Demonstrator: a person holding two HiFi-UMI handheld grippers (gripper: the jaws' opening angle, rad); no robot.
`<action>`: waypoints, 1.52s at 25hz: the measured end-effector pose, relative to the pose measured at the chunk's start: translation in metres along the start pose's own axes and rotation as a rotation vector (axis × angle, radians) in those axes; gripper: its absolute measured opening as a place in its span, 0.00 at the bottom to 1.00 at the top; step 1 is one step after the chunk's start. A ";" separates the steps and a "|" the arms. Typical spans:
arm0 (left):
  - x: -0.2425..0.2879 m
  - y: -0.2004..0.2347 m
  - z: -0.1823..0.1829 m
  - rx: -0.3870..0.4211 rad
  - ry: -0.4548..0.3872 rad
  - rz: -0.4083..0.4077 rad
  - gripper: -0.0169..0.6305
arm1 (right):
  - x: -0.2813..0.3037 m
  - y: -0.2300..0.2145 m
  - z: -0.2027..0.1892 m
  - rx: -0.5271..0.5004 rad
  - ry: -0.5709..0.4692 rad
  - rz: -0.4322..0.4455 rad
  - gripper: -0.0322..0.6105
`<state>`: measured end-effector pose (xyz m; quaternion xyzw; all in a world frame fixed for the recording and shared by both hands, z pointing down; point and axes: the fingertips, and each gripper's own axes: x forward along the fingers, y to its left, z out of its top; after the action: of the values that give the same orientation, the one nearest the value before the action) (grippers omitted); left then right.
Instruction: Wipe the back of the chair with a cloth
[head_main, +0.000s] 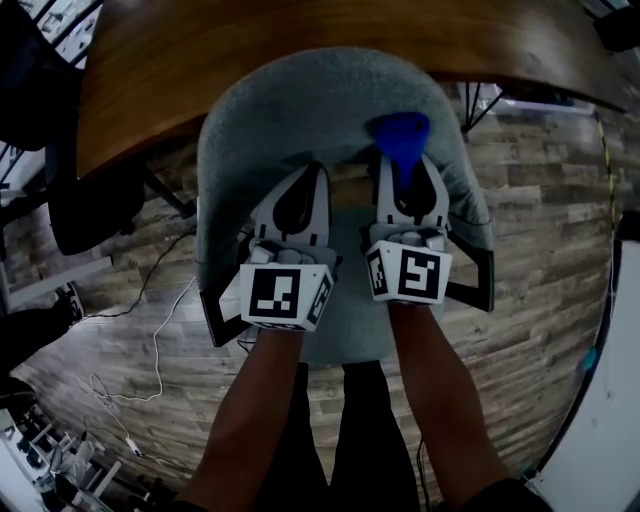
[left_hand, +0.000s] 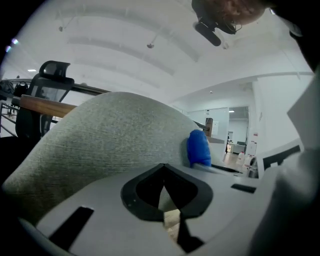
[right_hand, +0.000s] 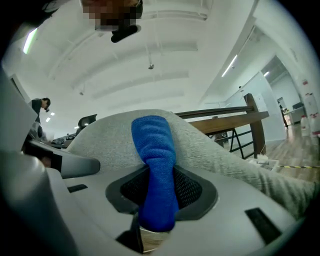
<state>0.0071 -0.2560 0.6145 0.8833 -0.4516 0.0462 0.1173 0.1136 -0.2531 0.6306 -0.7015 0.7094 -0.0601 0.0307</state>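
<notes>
Pressing blue cloth (head_main: 400, 135) onto top of grey chair back (head_main: 290, 110): your right hand-held gripper (head_main: 402, 175) clamps it, free end forward as wiping pad. Left hand-held gripper (head_main: 310, 180) closed, empty, alongside on chair back, likely steadying it.

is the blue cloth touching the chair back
Touching. The left gripper view shows the blue cloth pressed against the chair back with no gap; the right gripper holds it.
</notes>
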 end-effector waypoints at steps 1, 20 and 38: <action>0.003 -0.006 -0.001 0.002 0.003 -0.011 0.03 | -0.003 -0.005 0.000 -0.003 0.002 -0.009 0.24; 0.001 -0.054 -0.014 0.020 0.015 -0.095 0.03 | -0.062 -0.046 0.004 0.033 0.016 -0.138 0.24; -0.133 0.080 -0.025 -0.068 0.000 0.300 0.03 | -0.058 0.198 -0.039 -0.012 0.101 0.593 0.24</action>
<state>-0.1350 -0.1901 0.6272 0.8015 -0.5796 0.0479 0.1393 -0.0867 -0.1921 0.6411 -0.4600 0.8844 -0.0791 0.0076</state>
